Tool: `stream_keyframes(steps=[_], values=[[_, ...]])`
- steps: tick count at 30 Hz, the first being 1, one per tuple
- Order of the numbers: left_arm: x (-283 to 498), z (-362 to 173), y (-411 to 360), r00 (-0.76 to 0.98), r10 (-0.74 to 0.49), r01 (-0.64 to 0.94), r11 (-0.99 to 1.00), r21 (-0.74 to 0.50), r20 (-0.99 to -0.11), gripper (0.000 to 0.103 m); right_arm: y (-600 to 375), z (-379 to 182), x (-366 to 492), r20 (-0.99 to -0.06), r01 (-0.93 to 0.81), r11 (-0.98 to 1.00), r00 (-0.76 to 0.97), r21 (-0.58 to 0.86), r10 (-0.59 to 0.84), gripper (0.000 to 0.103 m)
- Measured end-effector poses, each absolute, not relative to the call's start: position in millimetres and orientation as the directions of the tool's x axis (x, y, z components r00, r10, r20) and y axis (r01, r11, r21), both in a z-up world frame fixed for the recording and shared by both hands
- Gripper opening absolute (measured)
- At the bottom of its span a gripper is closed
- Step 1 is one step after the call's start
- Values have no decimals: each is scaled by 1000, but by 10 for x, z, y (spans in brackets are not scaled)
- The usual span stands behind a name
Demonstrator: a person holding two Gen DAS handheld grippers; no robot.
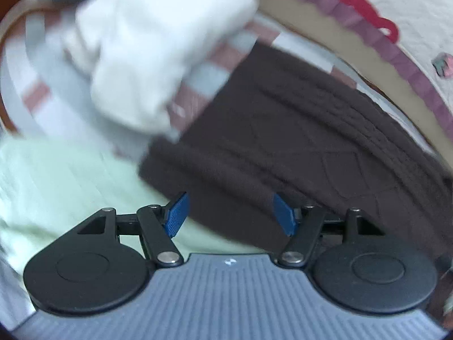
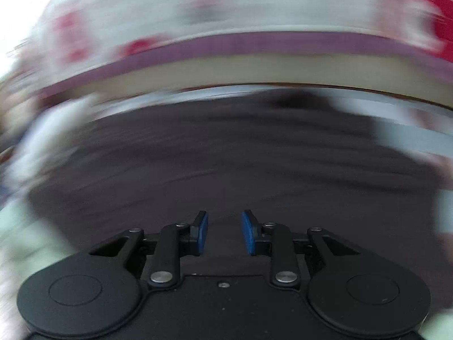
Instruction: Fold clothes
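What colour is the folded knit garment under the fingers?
Dark brown knit garment, cable-patterned; clearest in the left wrist view.

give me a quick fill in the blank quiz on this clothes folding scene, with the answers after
1. The folded knit garment below the left claw is dark ____ in colour.
2. The bundled cloth lying beyond that garment is ____.
3. The pads on the right claw are ____ in colour.
4. Neither claw has any fabric between its pads; both stand ____.

Missing words: brown; white; blue; open
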State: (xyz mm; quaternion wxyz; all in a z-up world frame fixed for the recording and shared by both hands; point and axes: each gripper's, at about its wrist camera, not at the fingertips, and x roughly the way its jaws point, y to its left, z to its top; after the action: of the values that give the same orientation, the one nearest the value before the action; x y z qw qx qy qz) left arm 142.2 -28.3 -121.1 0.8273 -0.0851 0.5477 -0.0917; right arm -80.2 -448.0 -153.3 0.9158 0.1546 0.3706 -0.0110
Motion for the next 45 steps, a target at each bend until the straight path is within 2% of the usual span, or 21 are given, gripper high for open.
stream_keyframes(steps=[3, 4, 5, 10, 12, 13, 14, 18, 20, 21, 24, 25, 26, 27, 28, 29, 31, 33, 38, 42, 45], values=[[1444, -1405, -213, 337, -293, -63, 941, -332, -895, 65, -3813, -1520, -688, -598, -157, 922, 720, 353, 352, 35], [1463, -1445, -213, 336, -296, -77, 937, -340, -894, 65, -3651, -1503, -671, -569, -235, 897, 706, 374, 422, 42], [1482, -1484, -215, 337, -286, -89, 939, -333, -897, 65, -3545, -1489, -656, -564, -276, 887, 692, 370, 451, 47], [1585, -1611, -193, 356, -311, -130, 917, -376, -881, 65, -3362, -1483, -513, -603, -310, 895, 663, 320, 445, 47], [1589, -1601, -218, 373, -359, -94, 903, -419, -856, 50, -3290, -1499, -416, -625, -313, 902, 650, 298, 432, 48], [1571, -1581, -250, 375, -382, -60, 899, -434, -844, 20, -3206, -1509, -366, -636, -324, 902, 640, 286, 431, 48], [1554, -1561, -282, 377, -406, -26, 894, -447, -832, 6, -3138, -1529, -245, -656, -348, 894, 611, 281, 443, 48], [1444, -1402, -335, 410, -450, 87, 885, -457, -793, 6, -2706, -1596, 234, -704, -396, 884, 553, 248, 445, 50], [1389, -1298, -229, 433, -451, 98, 884, -457, -780, 6, -2551, -1619, 457, -696, -374, 889, 565, 263, 443, 66], [1361, -1246, -175, 444, -452, 103, 883, -457, -773, 6, -2510, -1643, 551, -690, -356, 889, 567, 288, 451, 67], [1375, -1178, 126, 445, -457, 63, 874, -482, -770, 8, -2388, -1740, 793, -692, -321, 877, 538, 359, 480, 67], [1392, -1174, 229, 441, -453, 45, 873, -485, -775, 14, -2334, -1771, 812, -696, -322, 879, 537, 352, 476, 61], [1416, -1197, 296, 429, -454, 30, 871, -490, -781, 23, -2279, -1801, 830, -701, -324, 881, 536, 345, 471, 31], [1440, -1221, 361, 415, -455, 15, 869, -494, -788, 31, -2224, -1801, 821, -693, -344, 881, 547, 324, 469, 16], [1464, -1246, 426, 402, -456, 0, 867, -498, -794, 47, -2157, -1740, 740, -659, -363, 889, 602, 279, 452, 16], [1463, -1267, 487, 399, -472, -13, 854, -520, -786, 50, -2090, -1676, 656, -618, -378, 897, 655, 231, 435, 15], [1462, -1311, 590, 401, -497, -38, 831, -556, -770, 55, -2079, -1523, 383, -536, -422, 869, 686, 258, 492, 14], [1464, -1355, 670, 411, -510, -61, 812, -580, -756, 61, -2023, -1463, 134, -510, -472, 847, 680, 247, 527, 6], [1614, -1558, 598, 340, -534, -86, 802, -591, -774, 64, -1739, -1635, -63, -619, -551, 830, 621, 92, 481, 2], [1741, -1650, 486, 285, -519, -72, 827, -558, -806, 66, -1780, -1564, -83, -620, -536, 828, 596, 166, 510, 3], [1793, -1687, 455, 261, -501, -70, 843, -534, -825, 71, -1905, -1501, -81, -635, -496, 847, 596, 192, 492, 10]])
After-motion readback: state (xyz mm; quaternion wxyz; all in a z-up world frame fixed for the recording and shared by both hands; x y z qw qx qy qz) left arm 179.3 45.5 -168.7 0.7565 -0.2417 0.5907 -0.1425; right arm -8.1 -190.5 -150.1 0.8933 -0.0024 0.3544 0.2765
